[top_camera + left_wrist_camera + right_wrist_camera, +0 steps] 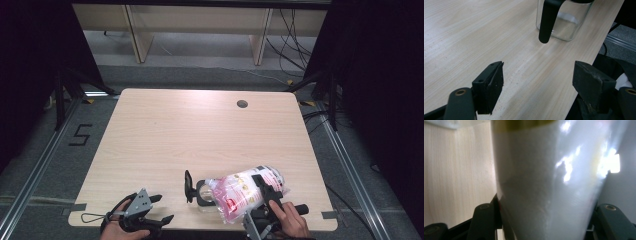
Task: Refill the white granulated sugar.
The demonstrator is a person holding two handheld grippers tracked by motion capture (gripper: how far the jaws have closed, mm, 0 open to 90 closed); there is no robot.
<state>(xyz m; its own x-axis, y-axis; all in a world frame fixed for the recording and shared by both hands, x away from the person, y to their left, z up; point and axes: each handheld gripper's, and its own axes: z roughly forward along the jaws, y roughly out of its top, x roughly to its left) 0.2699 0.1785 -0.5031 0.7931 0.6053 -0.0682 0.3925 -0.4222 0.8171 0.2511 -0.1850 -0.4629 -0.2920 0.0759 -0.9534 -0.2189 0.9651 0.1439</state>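
Right gripper [264,192], held in the person's right hand [291,220] at the near right of the wooden table [165,135], is clamped on a plastic bag [247,192] of white, fine-grained contents. The bag is glossy and translucent, printed in pink, red and yellow, and bulges into a soft tapered shape. It is tipped on its side, its narrow end pointing left and down toward the open mouth of a glass jar [204,196]. In the right gripper view the bag [549,185] sits squeezed between the two black jaws, its film catching bright highlights, the powdery fill showing through as a matt grey-white mass.

The jar stands just left of the bag near the table's near edge. It is clear, rounded and thick-walled, with a black rim and a black lid [188,186] swung up on its left side. In the left gripper view the jar [565,21] shows as transparent glass with a smooth black bar hanging down in front of it.

Left gripper [152,212], in the left hand [120,225] at the near left edge, stands apart from the jar with its jaws spread wide and nothing between them; their black pads [495,86] are blocky and matt over the pale, straight-grained tabletop.
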